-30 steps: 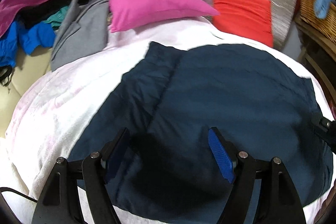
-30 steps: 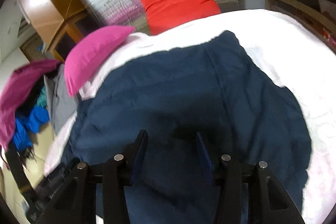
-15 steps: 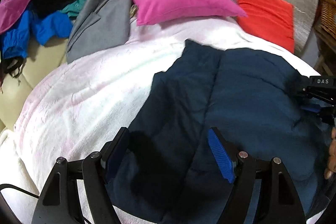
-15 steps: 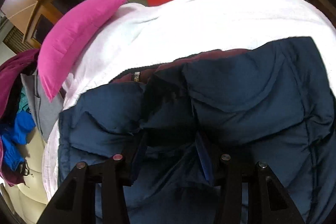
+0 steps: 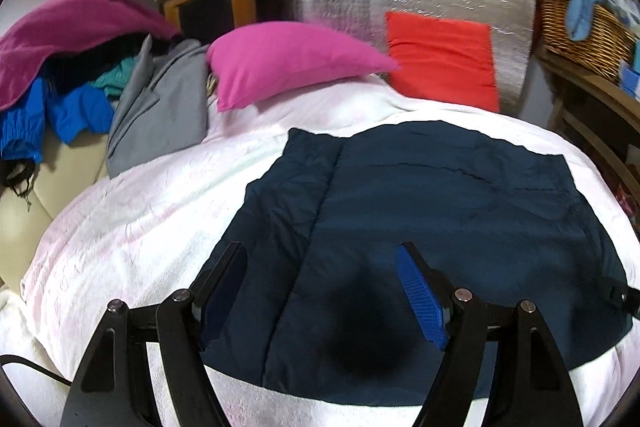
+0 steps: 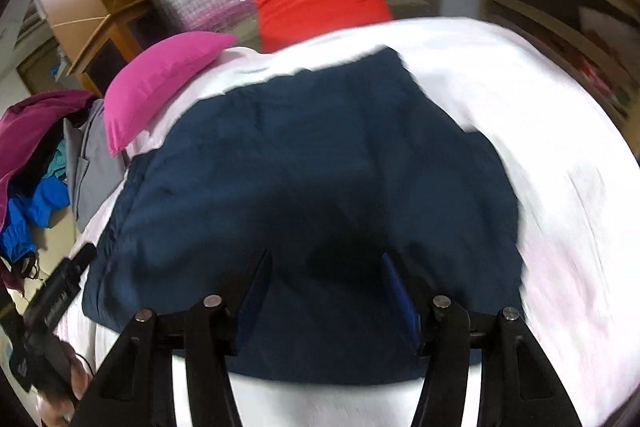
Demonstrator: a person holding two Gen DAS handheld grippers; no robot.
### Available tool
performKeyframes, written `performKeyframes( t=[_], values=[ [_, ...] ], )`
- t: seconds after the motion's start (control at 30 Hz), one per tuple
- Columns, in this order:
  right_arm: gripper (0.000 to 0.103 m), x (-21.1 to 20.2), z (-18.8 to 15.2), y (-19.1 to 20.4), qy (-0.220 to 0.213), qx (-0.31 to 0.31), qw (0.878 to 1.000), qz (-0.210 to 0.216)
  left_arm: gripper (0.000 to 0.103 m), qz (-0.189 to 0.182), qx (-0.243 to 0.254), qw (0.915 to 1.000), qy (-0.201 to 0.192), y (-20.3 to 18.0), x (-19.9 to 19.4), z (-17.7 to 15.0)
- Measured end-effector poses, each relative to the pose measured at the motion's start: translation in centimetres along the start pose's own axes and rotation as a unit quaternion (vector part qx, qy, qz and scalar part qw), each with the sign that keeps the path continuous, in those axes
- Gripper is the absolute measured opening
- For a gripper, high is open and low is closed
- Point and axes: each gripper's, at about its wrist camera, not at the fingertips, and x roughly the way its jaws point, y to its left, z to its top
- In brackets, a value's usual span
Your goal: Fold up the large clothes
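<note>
Jacket (image 5: 440,211) padded, soft, bulky; flat on bed (image 5: 140,219). My hand-held grippers, left (image 5: 320,303) and right (image 6: 324,299), both agape, empty. Pinch near hem corners.

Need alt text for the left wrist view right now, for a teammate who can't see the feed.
A navy quilted jacket lies flat on a white bedspread, with the open, empty left claw above its near edge. Behind are a pink pillow, a red cushion and piled clothes.

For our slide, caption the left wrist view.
Open left tongs hover over a folded navy jacket on the white blanket.
</note>
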Motion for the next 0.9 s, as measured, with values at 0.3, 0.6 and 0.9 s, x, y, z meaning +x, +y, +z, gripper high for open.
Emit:
performKeyframes(
  t=[0.3, 0.6, 0.9],
  values=[
    [0.061, -0.5, -1.7, -0.9, 0.001, -0.022, 1.000, 0.015, 0.078, -0.005, 0.013, 0.9999, 0.006, -0.8, 0.5, -0.6],
    [0.050, 0.8, -0.9, -3.0, 0.011, -0.005, 0.999, -0.037, 0.078, -0.013, -0.006, 0.9998, 0.017, -0.3, 1.1, -0.5],
    [0.050, -0.9, -0.3, -2.9, -0.036, 0.004, 0.999, -0.018, 0.078, -0.018, -0.007, 0.9996, 0.021, -0.1, 1.0, -0.5]
  ],
)
